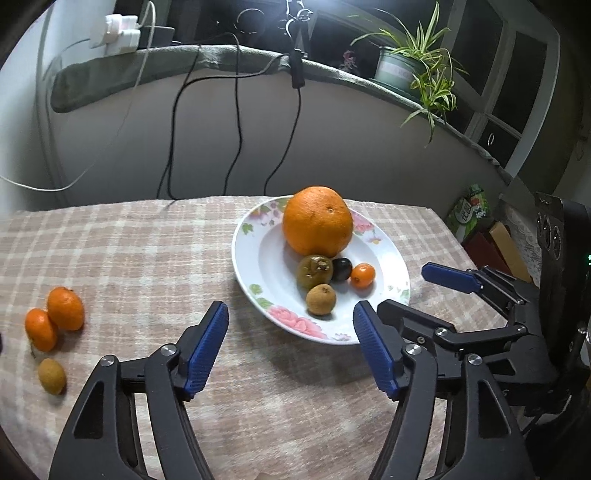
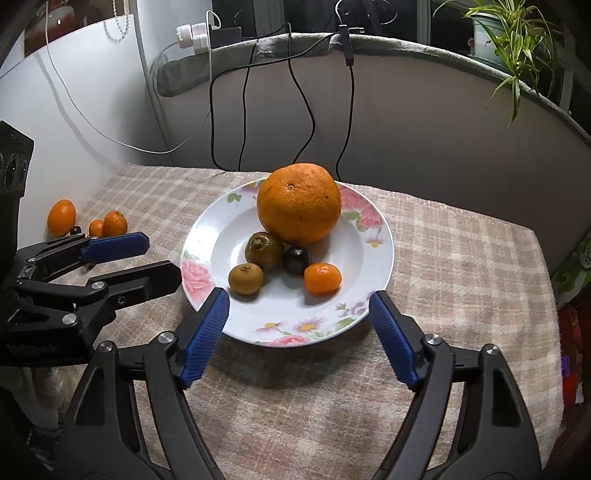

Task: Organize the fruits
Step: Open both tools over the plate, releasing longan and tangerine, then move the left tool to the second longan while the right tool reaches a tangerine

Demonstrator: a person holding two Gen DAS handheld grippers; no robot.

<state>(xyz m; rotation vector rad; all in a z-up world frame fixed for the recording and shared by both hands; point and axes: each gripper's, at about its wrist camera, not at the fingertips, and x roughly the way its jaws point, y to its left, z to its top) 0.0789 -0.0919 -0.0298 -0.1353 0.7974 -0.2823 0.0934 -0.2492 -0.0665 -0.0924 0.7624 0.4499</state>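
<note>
On the checked tablecloth in front of me sits the flowered plate — a big orange, a small mandarin, a dark fruit and two brownish ones inside. My left gripper and right gripper both stand apart, holding nothing. Off to the left lie two more mandarins — still outside the plate.

In the right wrist view the left hand-held gripper covers part of the worktop and whatever lies under its upper finger. A tiny dark fruit among the small oranges is too small to identify. The big orange hides the plate's far rim. The potted plant is cut off by the top edge.
</note>
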